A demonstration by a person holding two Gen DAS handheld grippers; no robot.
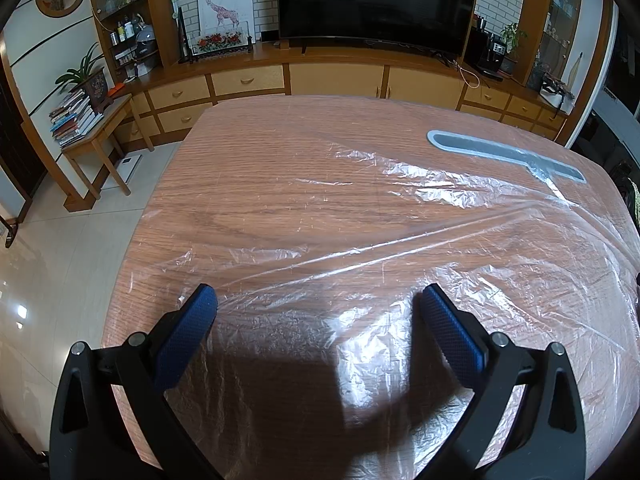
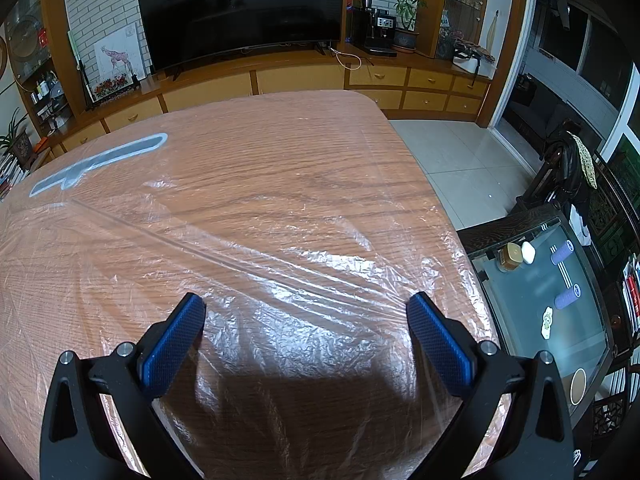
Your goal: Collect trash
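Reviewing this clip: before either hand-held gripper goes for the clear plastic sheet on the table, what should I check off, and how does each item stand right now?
1. Left hand-held gripper open and empty: ok.
2. Right hand-held gripper open and empty: ok.
3. Clear plastic sheet lies ahead of both grippers: ok.
4. Sheet gripped by either: not ok, neither touches it.
5. Grey flat piece at the far end, on or under the sheet: cannot tell.
6. Other loose trash on the wooden table: none seen, ok.
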